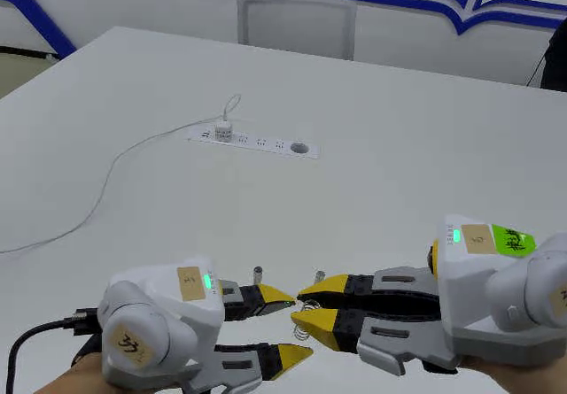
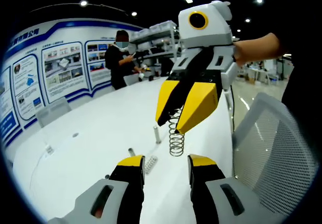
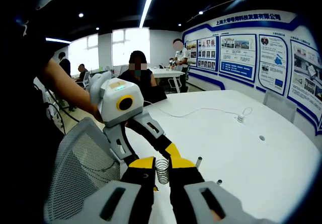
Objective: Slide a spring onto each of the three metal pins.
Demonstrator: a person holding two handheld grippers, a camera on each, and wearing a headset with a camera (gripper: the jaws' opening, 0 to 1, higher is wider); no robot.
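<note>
Head view: low in the frame, my right claw (image 1: 299, 305) pinches a small coiled steel spring (image 1: 304, 320). Just above it, two short grey metal pins (image 1: 258, 274) stand bare.

Left gripper view: my left claw (image 2: 166, 163) gapes empty at the bottom, and a loose spring (image 2: 151, 163) lies beside its jaw.

Right gripper view: the held spring sits bottom centre, clamped. I judge no pin is loaded yet.
</note>
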